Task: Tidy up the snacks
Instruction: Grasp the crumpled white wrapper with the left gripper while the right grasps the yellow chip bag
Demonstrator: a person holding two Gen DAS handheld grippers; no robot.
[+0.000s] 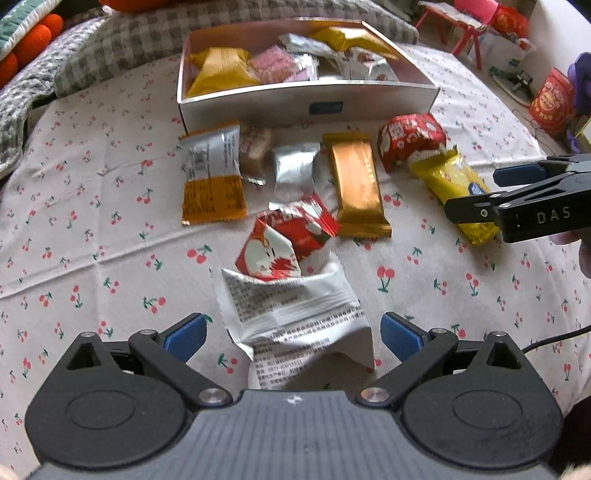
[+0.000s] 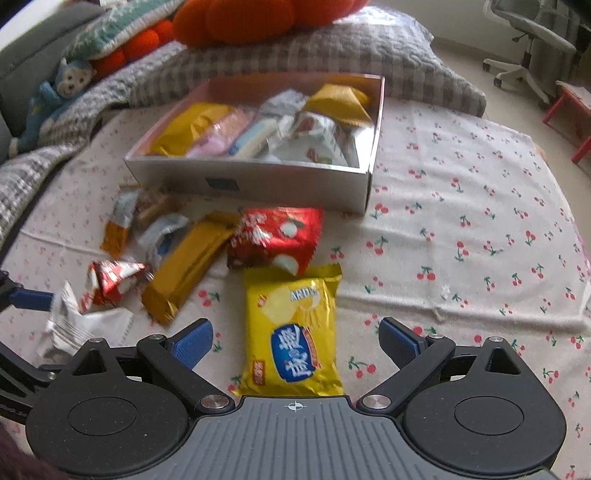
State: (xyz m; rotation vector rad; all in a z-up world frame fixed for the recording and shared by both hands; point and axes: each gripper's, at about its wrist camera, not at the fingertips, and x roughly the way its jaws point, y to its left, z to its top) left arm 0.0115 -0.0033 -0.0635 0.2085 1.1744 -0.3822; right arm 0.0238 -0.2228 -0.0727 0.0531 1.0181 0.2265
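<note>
A white cardboard box (image 1: 295,103) (image 2: 280,184) holds several snack packets at the far side of the cherry-print cloth. Loose snacks lie in front of it. My left gripper (image 1: 291,332) is open, its blue pads on either side of a white printed packet (image 1: 291,306) that lies on the cloth beside a red-and-white packet (image 1: 280,247). My right gripper (image 2: 295,339) is open around a yellow packet with a blue label (image 2: 295,332) (image 1: 454,184). In the left wrist view the right gripper (image 1: 476,192) shows from the side above that yellow packet.
A gold bar (image 1: 356,184) (image 2: 188,266), a red bag (image 1: 410,144) (image 2: 275,236), a silver wrapper (image 1: 295,166) and an orange-and-silver packet (image 1: 214,173) lie between the grippers and the box. Checked blanket (image 2: 332,48) and orange plush (image 2: 240,18) sit behind.
</note>
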